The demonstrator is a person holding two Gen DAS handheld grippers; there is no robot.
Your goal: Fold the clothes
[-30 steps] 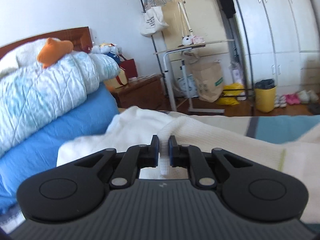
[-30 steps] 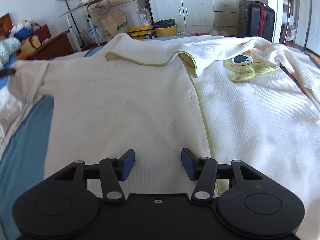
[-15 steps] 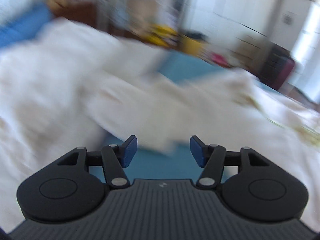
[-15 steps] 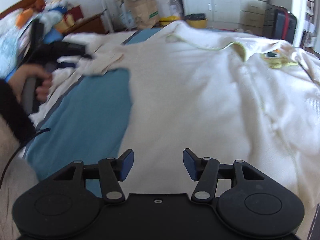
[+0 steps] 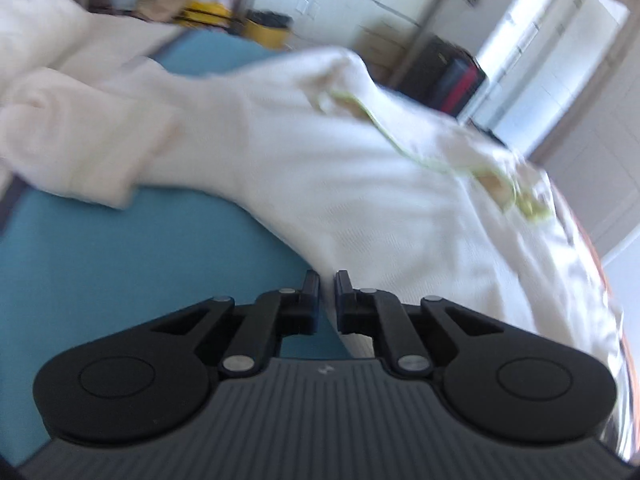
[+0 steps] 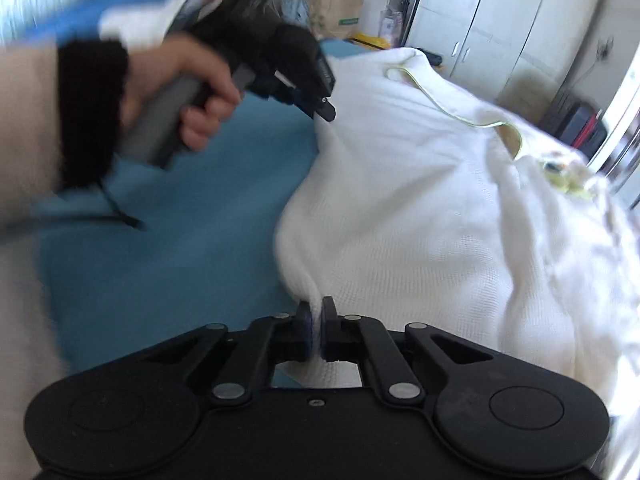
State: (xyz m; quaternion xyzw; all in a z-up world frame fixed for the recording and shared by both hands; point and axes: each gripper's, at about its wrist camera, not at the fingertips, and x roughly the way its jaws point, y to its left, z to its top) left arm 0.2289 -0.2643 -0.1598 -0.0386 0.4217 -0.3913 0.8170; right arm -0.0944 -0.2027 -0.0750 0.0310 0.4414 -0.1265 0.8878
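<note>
Blue bedding covered the bed, with white wardrobe doors and a brown paper bag blurred in the background; on the left of the right wrist view a hand in a black cuff gripped the handle of the left tongs, whose tips were clenched on the side edge of the cream garment, lifting it off the bedding; in the left wrist view those same left tongs were shut on a thin fold of the cloth, with a sleeve trailing out to the left over the blue; lower in the right wrist view the right tongs pinched a bunched ridge of the same edge nearer the hem, fabric showing between the blue pads; the garment lay spread across the right half of the bed, its lime-green trim running along the neckline and a small green patch near its far right side; a dark suitcase stood beyond the bed at the right.
</note>
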